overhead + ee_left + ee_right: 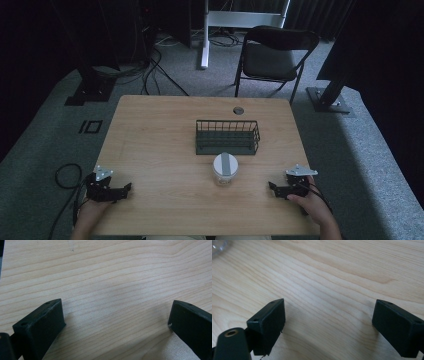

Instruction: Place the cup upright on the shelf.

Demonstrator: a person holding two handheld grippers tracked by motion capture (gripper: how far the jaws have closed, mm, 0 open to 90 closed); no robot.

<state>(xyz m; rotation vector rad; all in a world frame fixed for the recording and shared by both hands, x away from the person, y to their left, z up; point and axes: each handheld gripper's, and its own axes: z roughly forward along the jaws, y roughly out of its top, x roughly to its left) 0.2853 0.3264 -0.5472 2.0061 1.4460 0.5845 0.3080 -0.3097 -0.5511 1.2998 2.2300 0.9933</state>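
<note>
A clear jar with a white lid stands upright on the wooden table, just in front of a black wire basket. My left gripper rests near the table's front left corner, held by a hand, its jaws wide apart over bare wood. My right gripper sits at the front right, also in a hand, open with nothing between its jaws. Both point inward toward the jar, each well apart from it. A bit of the jar's glass shows at the top left of the right gripper view.
A round cable grommet sits near the table's far edge. A black folding chair stands beyond the table. Cables and stand bases lie on the grey carpet around it.
</note>
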